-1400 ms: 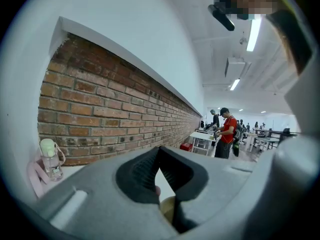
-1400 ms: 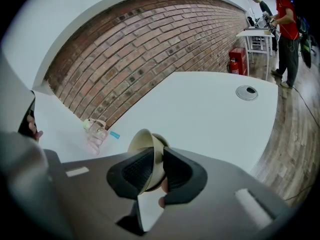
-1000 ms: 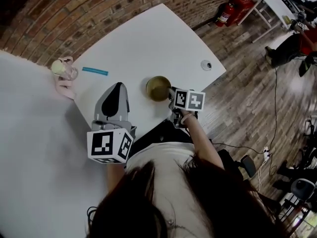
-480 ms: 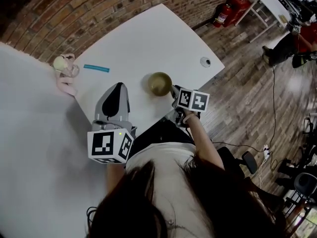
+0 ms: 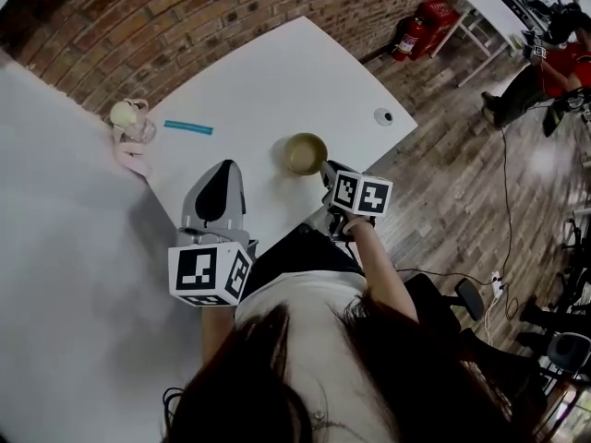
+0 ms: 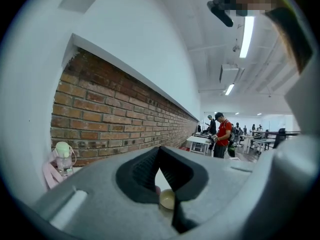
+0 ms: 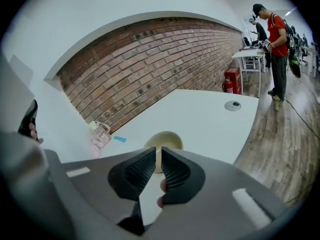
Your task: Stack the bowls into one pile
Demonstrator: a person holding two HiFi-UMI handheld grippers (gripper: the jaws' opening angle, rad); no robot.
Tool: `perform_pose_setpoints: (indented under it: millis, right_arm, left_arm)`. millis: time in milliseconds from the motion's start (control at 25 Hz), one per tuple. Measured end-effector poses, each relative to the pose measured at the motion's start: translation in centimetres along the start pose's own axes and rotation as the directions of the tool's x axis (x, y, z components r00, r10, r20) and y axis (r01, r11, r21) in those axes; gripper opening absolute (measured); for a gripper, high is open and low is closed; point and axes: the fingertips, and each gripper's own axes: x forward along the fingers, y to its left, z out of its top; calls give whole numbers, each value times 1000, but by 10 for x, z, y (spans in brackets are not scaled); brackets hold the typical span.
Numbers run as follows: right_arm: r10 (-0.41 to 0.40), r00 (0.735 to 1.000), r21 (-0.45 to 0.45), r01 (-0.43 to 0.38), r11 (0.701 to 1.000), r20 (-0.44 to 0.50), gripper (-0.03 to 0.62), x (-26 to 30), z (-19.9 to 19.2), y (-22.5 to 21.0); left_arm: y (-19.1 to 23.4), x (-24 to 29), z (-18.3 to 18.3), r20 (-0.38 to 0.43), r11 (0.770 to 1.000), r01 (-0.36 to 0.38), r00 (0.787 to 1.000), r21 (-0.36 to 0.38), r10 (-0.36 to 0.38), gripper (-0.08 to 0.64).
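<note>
A: Head view?
B: The right claw (image 5: 325,168) has drawn back from the bowl (image 5: 306,153), left standing on the bench (image 5: 277,72); likely released.
A: Gripper views?
B: Right claw: narrow slit, empty. Left claw (image 6: 160,149): closed, empty, bowl beyond.

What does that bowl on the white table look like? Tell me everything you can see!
The bowl is small, round, smooth and dull yellow-green. It sits upright and looks empty, on the white table near the person's edge. It may be several nested; I can't tell. The right gripper seems to pinch its near rim, jaws almost together. Nothing else touches it.
</note>
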Motion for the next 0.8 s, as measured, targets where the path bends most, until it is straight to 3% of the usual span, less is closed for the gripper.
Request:
perform_pose_setpoints:
  millis: [360, 800]
  right_arm:
    - [-7, 998, -68, 11, 998, 63, 20, -14, -3, 27]
    - [1, 988, -258, 39, 965, 156, 3, -35, 20, 56]
  left_arm:
    - [13, -28, -3, 16, 1000, 5, 1000, 1, -5, 0]
    - [10, -30, -7, 23, 1000, 11, 1000, 2, -11, 0]
